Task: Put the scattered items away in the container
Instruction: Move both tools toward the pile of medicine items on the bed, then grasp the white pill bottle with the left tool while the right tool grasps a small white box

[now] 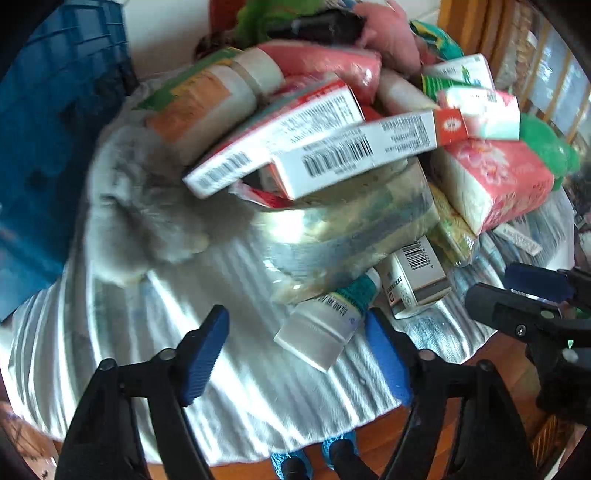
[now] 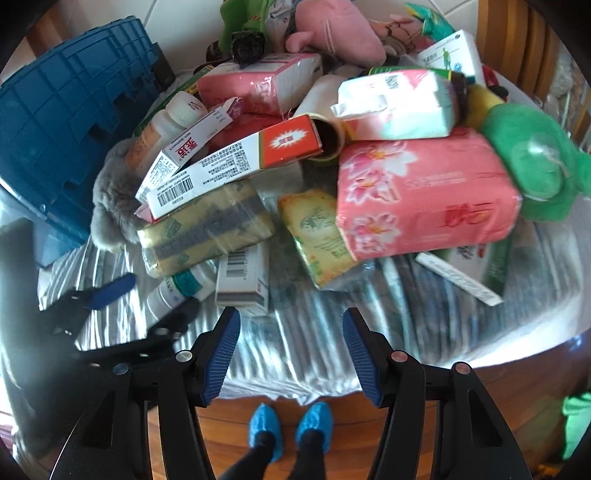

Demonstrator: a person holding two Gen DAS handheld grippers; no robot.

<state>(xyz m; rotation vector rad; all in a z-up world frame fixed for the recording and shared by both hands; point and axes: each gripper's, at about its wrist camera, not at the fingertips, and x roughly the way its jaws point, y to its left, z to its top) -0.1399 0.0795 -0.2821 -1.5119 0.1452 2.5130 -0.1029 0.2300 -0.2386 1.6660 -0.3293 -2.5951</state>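
Observation:
A heap of items lies on a striped cloth (image 1: 221, 387) over a round table. My left gripper (image 1: 295, 354) is open and empty, with a white tube with a teal band (image 1: 325, 325) just ahead between its fingers. My right gripper (image 2: 291, 354) is open and empty, just short of a small white barcoded box (image 2: 243, 280). The heap holds long white-and-red boxes (image 1: 354, 155), a sponge pack (image 2: 207, 225), a pink tissue pack (image 2: 424, 199), a grey plush (image 1: 147, 206) and a green plush (image 2: 535, 162). The blue crate (image 2: 66, 118) stands at the far left.
The left gripper shows in the right wrist view (image 2: 122, 314), and the right gripper shows in the left wrist view (image 1: 532, 302). A pink plush (image 2: 336, 33) and a white bottle (image 1: 207, 107) lie at the back. The wooden floor and my blue shoe covers (image 2: 291, 432) are below the table edge.

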